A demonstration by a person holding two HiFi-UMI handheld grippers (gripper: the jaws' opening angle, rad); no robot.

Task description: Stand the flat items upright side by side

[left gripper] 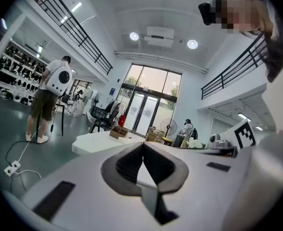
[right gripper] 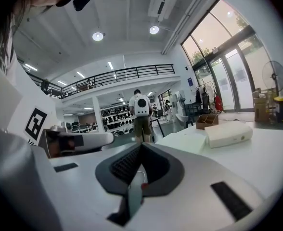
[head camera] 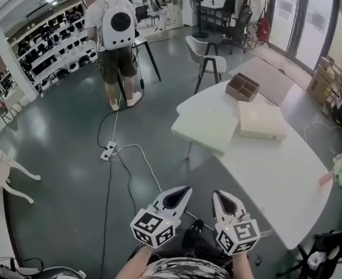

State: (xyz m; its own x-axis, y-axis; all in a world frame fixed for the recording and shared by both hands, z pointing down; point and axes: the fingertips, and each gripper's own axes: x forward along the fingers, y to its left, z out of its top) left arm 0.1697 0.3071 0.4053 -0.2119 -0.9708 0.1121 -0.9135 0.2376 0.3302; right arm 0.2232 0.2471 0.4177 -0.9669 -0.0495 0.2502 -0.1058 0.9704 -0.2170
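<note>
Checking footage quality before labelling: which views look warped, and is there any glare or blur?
Head view: evenly lit, sharp, edges slightly bowed, white table bright but not blown out. Left gripper view: strong fisheye, black corners, ceiling lights blown white. Right gripper view: same fisheye, windows overbright.

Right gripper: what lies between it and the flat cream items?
Head view shows only grey floor and bare white tabletop between the right gripper and the flat cream items.
</note>
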